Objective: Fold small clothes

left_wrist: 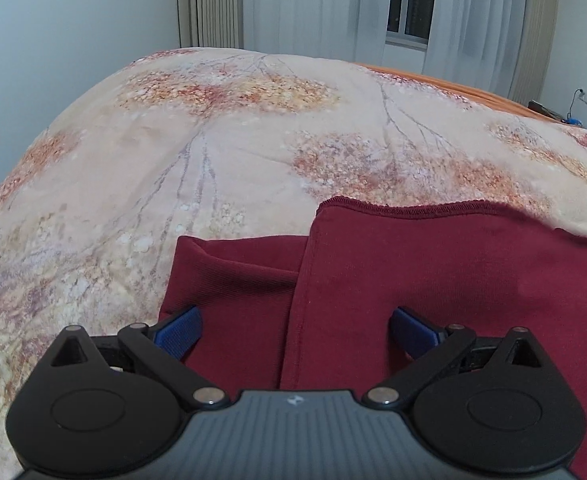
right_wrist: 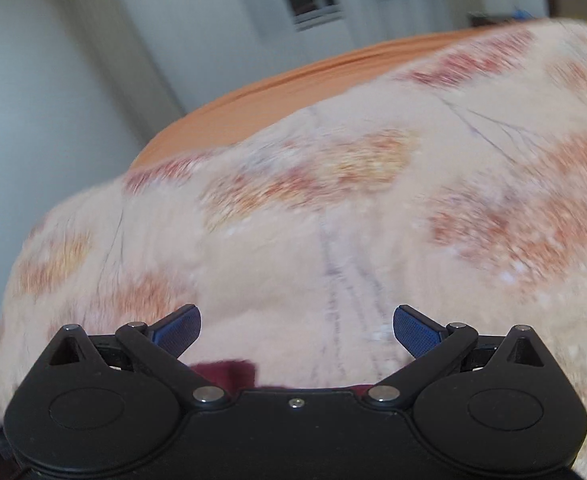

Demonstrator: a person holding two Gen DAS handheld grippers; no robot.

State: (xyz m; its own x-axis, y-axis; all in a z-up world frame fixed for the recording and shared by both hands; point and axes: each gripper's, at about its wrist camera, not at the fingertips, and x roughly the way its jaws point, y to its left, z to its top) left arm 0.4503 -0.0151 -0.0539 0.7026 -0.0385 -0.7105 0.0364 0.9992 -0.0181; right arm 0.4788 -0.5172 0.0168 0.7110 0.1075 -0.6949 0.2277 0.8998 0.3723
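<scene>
Your left tongs (left_wrist: 295,330) hang wide open right over the dark red garment (left_wrist: 433,280), pads gripping nothing; it lies partly folded on the flowered blanket (left_wrist: 213,168) covering the bed, one flap doubled over a ribbed part. Soft, light knit by the look, likely to sag and slide, so pinch it at the stitched hem edge or a corner. Your right tongs (right_wrist: 296,332) are spread equally wide and empty above the blanket, a garment scrap just beneath; that view is blurred.

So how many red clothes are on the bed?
1 that I can see: a dark red garment lying partly folded on the floral blanket, under the left gripper. Others may be hidden.
</scene>
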